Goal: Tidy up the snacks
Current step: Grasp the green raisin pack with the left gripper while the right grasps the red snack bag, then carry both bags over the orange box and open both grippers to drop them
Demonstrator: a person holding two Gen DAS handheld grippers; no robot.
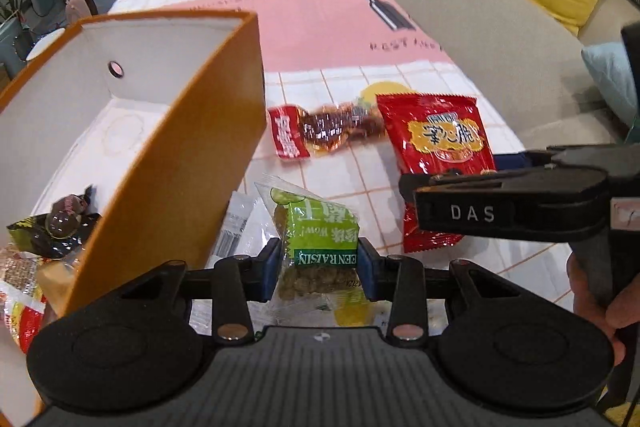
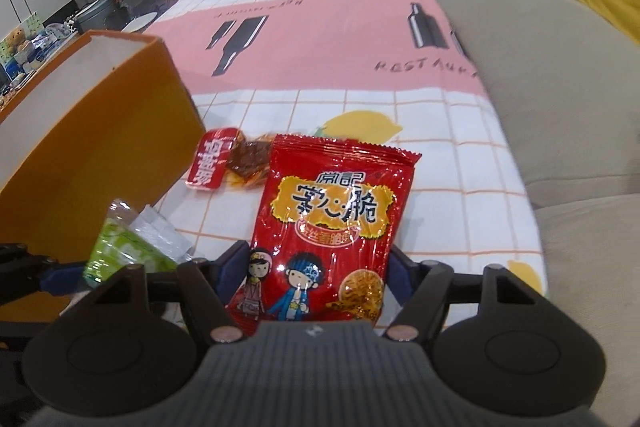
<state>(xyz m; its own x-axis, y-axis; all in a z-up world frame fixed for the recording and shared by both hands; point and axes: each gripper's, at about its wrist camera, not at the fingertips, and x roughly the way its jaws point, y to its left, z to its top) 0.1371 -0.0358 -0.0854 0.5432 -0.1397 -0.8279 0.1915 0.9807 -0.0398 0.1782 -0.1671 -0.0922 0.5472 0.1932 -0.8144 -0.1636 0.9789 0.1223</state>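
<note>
Left wrist view is showing my left gripper (image 1: 319, 269) clenching a green raisin packet (image 1: 320, 247) between its blue pads beside the orange box (image 1: 180, 195), while my right gripper (image 2: 310, 277) is gripping the red snack bag (image 2: 332, 227) between its jaws.

glossy crinkled plastic on the red snack packet (image 2: 332, 227) and the green raisin pouch (image 1: 320, 247); matt orange card box (image 1: 192, 163), white inside; smooth printed cloth over the worktop (image 2: 320, 39); matt black plastic tongs (image 1: 319, 269).
</note>
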